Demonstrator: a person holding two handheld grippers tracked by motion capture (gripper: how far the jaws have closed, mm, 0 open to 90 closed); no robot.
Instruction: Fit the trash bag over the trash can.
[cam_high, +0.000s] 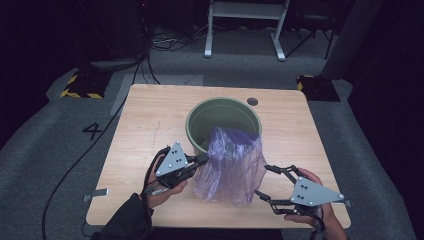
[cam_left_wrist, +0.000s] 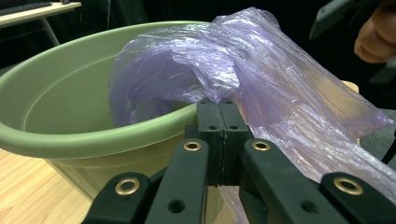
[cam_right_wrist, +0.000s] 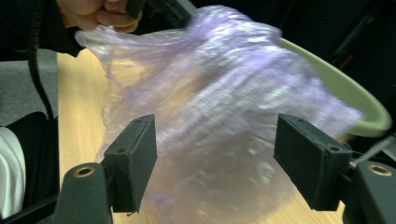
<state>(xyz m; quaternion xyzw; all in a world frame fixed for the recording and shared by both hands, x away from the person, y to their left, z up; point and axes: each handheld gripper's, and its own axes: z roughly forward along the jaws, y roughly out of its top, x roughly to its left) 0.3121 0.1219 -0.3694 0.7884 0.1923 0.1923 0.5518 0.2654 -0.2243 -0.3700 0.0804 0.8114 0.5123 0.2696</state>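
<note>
Your left hand-held gripper is clamped tight on the near edge of the purple plastic bag, which drapes from the rim of the green bucket down onto the table at centre frame. Your right hand-held gripper sits lower right, jaws wide and bare, nothing between the pads. The bag's loose lower end lies just left of it and is nearest to this hand.

I see a thin, crinkled, glossy translucent purple plastic bag draped over a smooth matt green plastic bucket, both on a pale wood-grain table, with matt black gripper pads.
</note>
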